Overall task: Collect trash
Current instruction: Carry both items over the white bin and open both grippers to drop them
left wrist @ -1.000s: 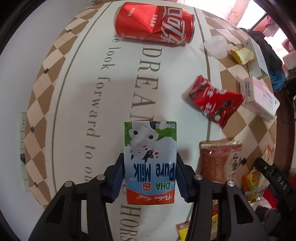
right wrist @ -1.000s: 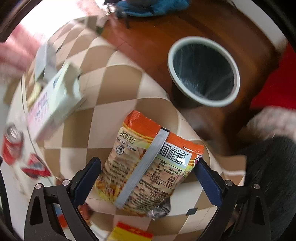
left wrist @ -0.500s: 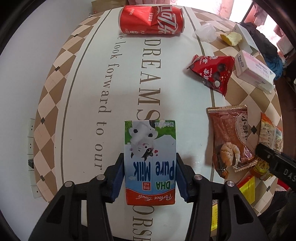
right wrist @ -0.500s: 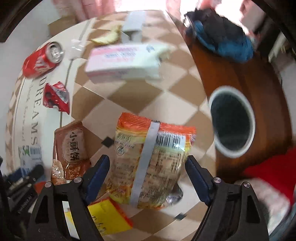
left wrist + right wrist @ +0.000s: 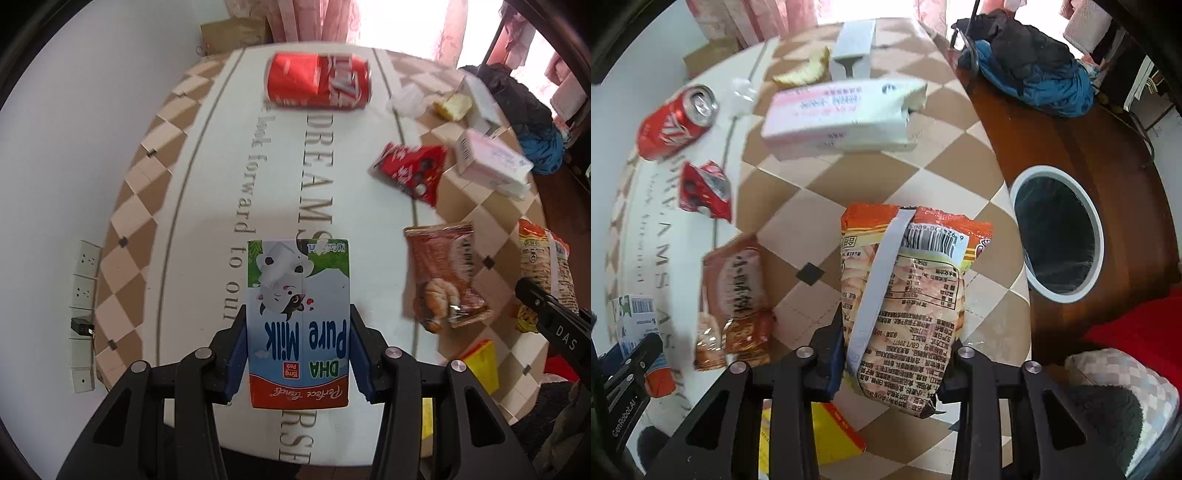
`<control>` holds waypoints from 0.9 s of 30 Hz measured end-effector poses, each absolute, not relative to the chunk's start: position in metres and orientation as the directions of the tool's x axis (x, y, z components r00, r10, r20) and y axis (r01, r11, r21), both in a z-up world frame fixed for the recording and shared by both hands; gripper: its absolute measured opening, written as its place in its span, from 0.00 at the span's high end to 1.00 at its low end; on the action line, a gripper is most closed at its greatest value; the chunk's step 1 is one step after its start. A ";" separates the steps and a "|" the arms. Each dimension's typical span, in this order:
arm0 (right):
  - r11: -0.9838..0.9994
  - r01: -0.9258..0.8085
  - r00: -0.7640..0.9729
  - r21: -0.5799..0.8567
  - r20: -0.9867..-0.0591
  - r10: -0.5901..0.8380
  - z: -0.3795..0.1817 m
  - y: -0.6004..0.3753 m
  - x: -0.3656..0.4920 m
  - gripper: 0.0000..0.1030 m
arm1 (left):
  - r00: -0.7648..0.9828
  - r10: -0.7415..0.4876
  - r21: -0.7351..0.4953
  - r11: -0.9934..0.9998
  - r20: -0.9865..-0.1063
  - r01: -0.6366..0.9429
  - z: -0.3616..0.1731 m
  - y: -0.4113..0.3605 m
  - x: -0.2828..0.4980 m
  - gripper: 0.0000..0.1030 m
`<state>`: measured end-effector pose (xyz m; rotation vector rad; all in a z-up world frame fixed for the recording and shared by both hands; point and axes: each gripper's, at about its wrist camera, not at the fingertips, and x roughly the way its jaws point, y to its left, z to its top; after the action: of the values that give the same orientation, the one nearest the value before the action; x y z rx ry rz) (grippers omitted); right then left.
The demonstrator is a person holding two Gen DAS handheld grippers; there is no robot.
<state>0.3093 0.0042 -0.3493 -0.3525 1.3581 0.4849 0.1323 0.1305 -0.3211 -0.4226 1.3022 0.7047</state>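
My left gripper (image 5: 297, 354) is shut on a blue and white Pure Milk carton (image 5: 298, 317) and holds it above the white table (image 5: 214, 192). My right gripper (image 5: 894, 354) is shut on an orange snack bag (image 5: 905, 295), held over the checkered table edge. A white-rimmed trash bin (image 5: 1058, 236) with a dark liner stands on the wooden floor to the right of the bag. The milk carton also shows at the left edge of the right wrist view (image 5: 635, 314).
On the table lie a dented red cola can (image 5: 317, 81), a red candy wrapper (image 5: 413, 173), a brown snack packet (image 5: 443, 273), a pink and white box (image 5: 838, 114), a yellow packet (image 5: 827, 432) and a clear plastic cup (image 5: 408, 99). Blue and black clothes (image 5: 1030, 66) lie beyond.
My right gripper has closed on the orange snack bag and lifted it. My left gripper has pulled back and up with the milk carton, so more of the table shows.
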 end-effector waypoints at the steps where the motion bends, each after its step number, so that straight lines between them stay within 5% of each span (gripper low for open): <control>1: 0.847 -0.530 0.143 0.047 -0.979 0.145 -0.342 0.003 0.304 0.65 | 0.116 0.240 0.099 0.725 -0.964 -0.682 -0.311 0.127 0.131 0.57; 17: 0.809 -0.498 0.217 0.313 -0.858 0.466 -0.214 -0.132 0.343 0.66 | 0.392 0.216 -0.005 0.871 -0.894 -0.491 -0.180 0.014 0.241 0.57; 27: 0.890 -0.353 0.280 0.289 -0.875 0.395 -0.229 -0.269 0.453 0.66 | 0.396 0.003 -0.126 0.946 -0.918 -0.298 -0.243 -0.086 0.401 0.57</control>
<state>0.4531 -0.2686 -0.2290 0.0412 1.1854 0.5020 0.4010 -0.0857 -0.2435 -0.2896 1.1518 0.1937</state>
